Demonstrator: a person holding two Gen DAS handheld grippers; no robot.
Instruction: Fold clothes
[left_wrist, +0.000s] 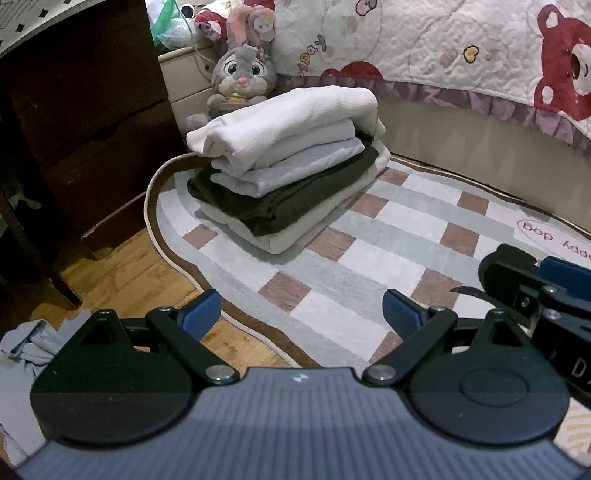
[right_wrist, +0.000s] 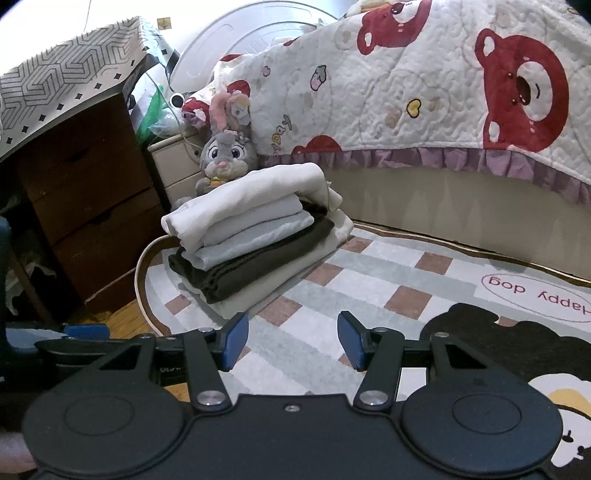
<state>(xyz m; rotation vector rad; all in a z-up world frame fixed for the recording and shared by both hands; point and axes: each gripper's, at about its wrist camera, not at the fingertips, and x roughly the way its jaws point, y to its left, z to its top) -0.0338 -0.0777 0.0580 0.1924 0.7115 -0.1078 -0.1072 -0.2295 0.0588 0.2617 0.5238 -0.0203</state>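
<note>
Both the left tongs (left_wrist: 301, 314) and the right tongs (right_wrist: 293, 339) hang wide and empty over the checked rug (left_wrist: 388, 236), the folded stack of clothes (left_wrist: 288, 162) ahead and slightly left, while a crumpled pale-blue garment (left_wrist: 33, 339) lies nearest the left tongs.

Empty, parted right tool (right_wrist: 292, 341) over checked rug (right_wrist: 388, 266), before folded stack (right_wrist: 255, 236).

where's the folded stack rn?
The folded stack sits on the checked rug's far left corner in both wrist views, just in front of the plush bunny, between the dark dresser and the bed.
</note>
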